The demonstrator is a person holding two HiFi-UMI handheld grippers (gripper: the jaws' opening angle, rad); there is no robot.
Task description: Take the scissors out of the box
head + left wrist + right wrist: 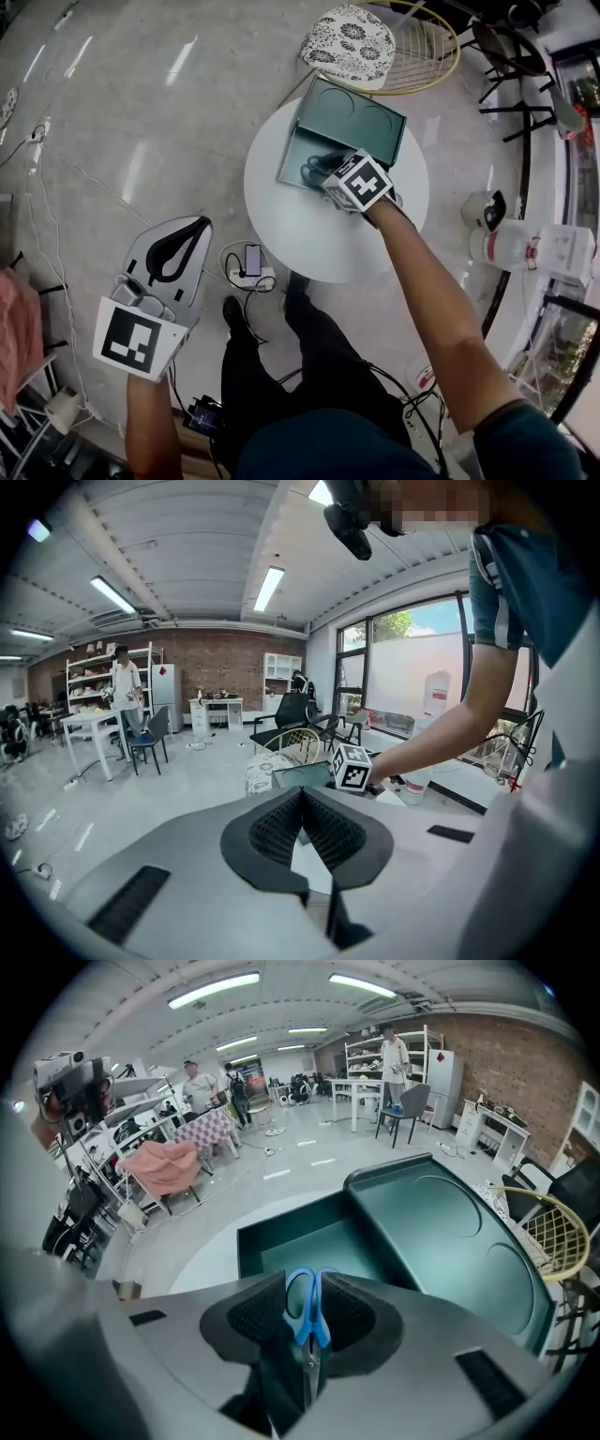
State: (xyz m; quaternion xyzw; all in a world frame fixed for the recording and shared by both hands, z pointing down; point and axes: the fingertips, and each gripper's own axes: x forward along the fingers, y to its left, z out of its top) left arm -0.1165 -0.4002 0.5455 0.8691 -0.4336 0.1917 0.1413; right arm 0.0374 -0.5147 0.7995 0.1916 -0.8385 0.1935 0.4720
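The right gripper (303, 1283), jaws clamped on the blue scissors (319, 1330), should lift straight up, clear of the teal box (309, 1246); the left gripper (302, 794) is closed and empty.

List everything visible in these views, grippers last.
table: 1, white, round, centre of the head view
box: 1, dark green, lid open, far side of the table
scissors: 1 pair, blue handles, in the right gripper at the box
chair: 1, gold wire frame, patterned cushion, beyond the table
power strip: 1, white, on the floor by the table
phone: 1, dark, lying on the power strip
containers: several, white, on the floor right of the table
people: at least three, far back in the room
left gripper: jaws together, empty, held low, left of the table
right gripper: jaws closed on the scissors
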